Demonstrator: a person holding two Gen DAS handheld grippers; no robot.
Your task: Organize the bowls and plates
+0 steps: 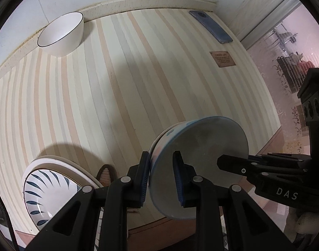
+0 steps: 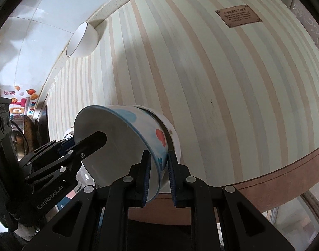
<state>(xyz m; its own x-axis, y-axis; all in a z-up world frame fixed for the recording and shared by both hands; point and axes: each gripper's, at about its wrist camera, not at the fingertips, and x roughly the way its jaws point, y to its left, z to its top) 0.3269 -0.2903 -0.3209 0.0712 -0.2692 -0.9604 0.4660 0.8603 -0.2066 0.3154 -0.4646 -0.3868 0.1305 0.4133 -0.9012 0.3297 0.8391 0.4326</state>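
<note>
Left gripper [image 1: 162, 179] and right gripper [image 2: 158, 175] each clamp opposite rims of nested glossy bowls [image 2: 117, 138] above the striped tabletop [image 1: 121, 87].

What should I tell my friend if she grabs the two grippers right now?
Left gripper: shut on the near rim of the painted bowl.
Right gripper: shut on the opposite rim of the same bowl.
The painted bowl sits nested in another bowl; both are tilted over the striped table.
White bowl: alone at the far edge by the wall.
Plates: stacked at the near left.
Done: two bowls nested, plates stacked.
Left: set the bowls down, probably bring the white bowl in with them.
</note>
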